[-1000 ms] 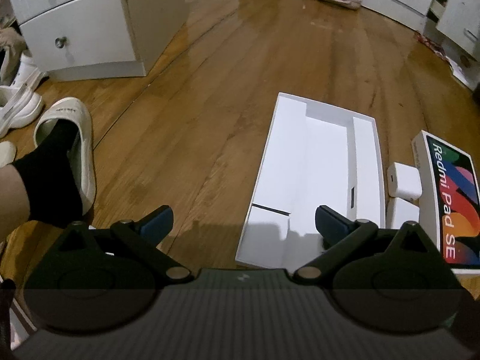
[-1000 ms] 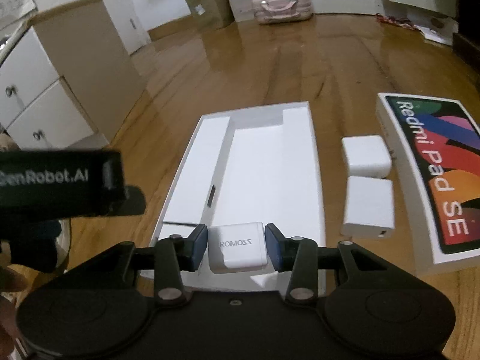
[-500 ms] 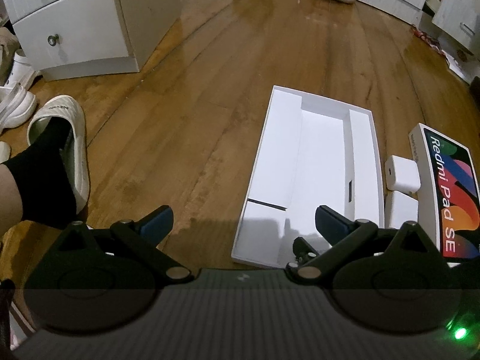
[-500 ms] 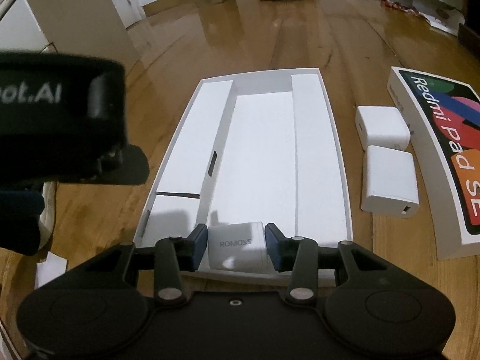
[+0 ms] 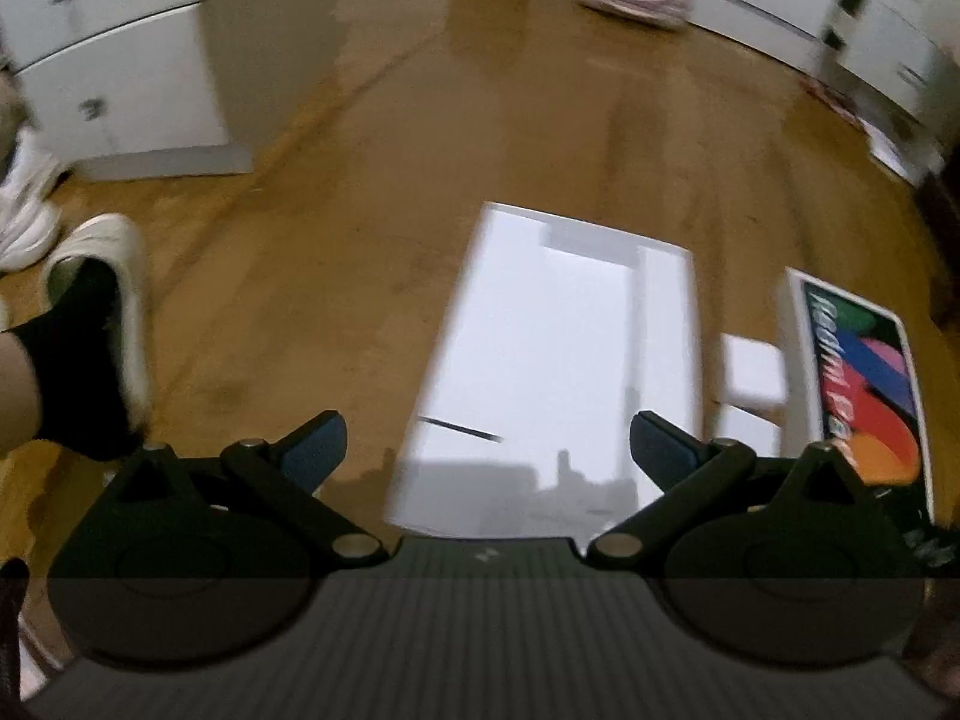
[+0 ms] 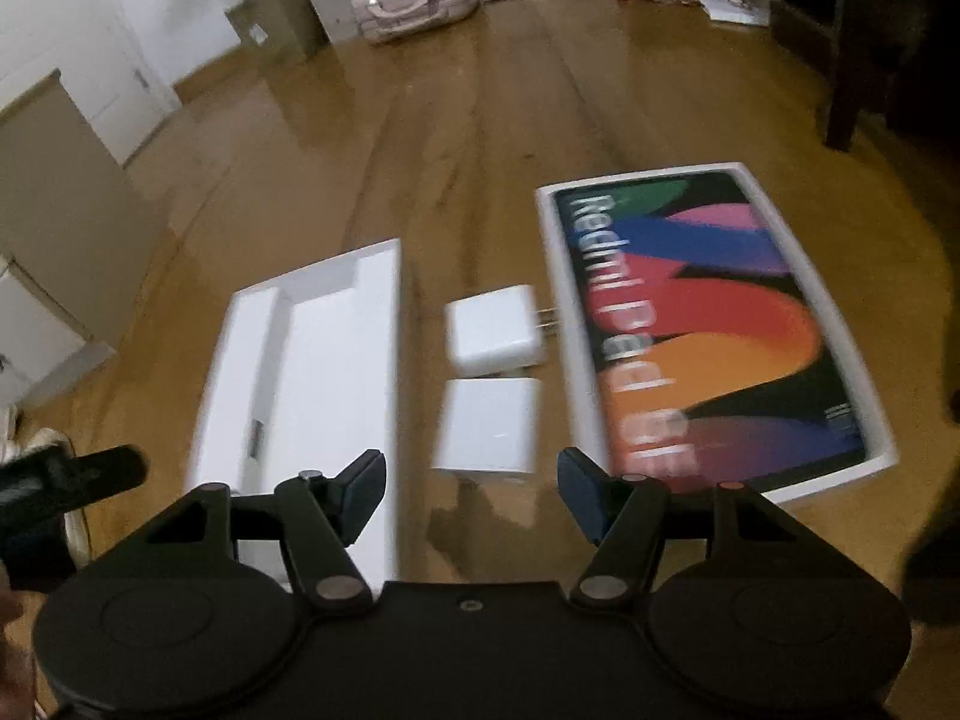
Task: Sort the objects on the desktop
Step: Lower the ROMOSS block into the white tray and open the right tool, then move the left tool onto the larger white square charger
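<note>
Right claw (image 6: pixel 471 495) now spread, empty, ROMOSS charger released since half-second ago, charger unseen, presumably in white tray (image 6: pixel 336 360); claw aligned over near white charger (image 6: pixel 487 425) on floor; left claw (image 5: pixel 487 450) spread, idle.

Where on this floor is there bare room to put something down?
Bare floor lies left of the white tray, toward the cabinet, and beyond the Redmi box lid. The strip between tray and lid is crowded: two white chargers fill it.
</note>
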A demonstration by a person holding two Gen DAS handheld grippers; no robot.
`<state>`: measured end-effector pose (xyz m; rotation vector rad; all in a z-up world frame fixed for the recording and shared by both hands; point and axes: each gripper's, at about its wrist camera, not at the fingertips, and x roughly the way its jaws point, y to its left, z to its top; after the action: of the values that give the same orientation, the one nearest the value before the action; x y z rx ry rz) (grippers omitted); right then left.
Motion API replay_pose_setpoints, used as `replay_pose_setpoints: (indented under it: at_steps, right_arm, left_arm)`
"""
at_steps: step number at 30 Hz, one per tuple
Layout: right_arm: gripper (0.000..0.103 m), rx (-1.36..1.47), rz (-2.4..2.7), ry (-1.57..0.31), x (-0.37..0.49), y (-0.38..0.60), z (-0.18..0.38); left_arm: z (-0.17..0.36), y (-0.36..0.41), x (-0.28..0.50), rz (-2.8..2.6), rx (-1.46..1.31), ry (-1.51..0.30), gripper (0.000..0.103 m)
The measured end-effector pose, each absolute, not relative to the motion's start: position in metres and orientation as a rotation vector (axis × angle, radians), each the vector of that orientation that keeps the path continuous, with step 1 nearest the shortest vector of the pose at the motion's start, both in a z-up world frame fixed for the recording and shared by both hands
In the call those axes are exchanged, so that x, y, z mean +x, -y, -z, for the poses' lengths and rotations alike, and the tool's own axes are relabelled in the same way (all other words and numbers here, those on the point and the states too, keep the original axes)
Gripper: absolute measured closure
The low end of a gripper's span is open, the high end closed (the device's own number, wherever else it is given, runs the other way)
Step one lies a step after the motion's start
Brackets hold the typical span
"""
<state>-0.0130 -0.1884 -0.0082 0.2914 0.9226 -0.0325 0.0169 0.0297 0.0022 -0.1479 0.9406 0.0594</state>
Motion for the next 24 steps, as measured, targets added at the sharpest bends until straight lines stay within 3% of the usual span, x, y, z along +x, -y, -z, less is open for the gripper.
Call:
replay_pose_setpoints:
  at_steps: [5,8,11,18,24]
  right_arm:
    - [0.029,0.265,0.104,-0.825,-0.031,0.229,-0.017]
    - [0.029,0.326,0.085,-0.811,-0.031,0.242,-0.009]
    - [0.029,0.378,0.072,-0.817,-0.024,0.245,0.003]
    - [0.029,0.483,0.101,-0.846,-0.019,0.269,0.031]
    - [0.029,0.561,0.129,-0.822,-0.025,0.285,0.036]
  left_arm:
    - [0.008,0.014,0.025,0.144,-0.180,-0.948,0.004]
    - [0.010,0.033,0.031,0.183,-0.162,-0.947,0.014]
    - [0.016,0.054,0.039,0.236,-0.101,-0.950,0.031]
    - [0.046,0.090,0.042,0.267,0.051,-0.994,0.033]
    - [0.056,0.102,0.051,0.297,-0.024,-1.004,0.033]
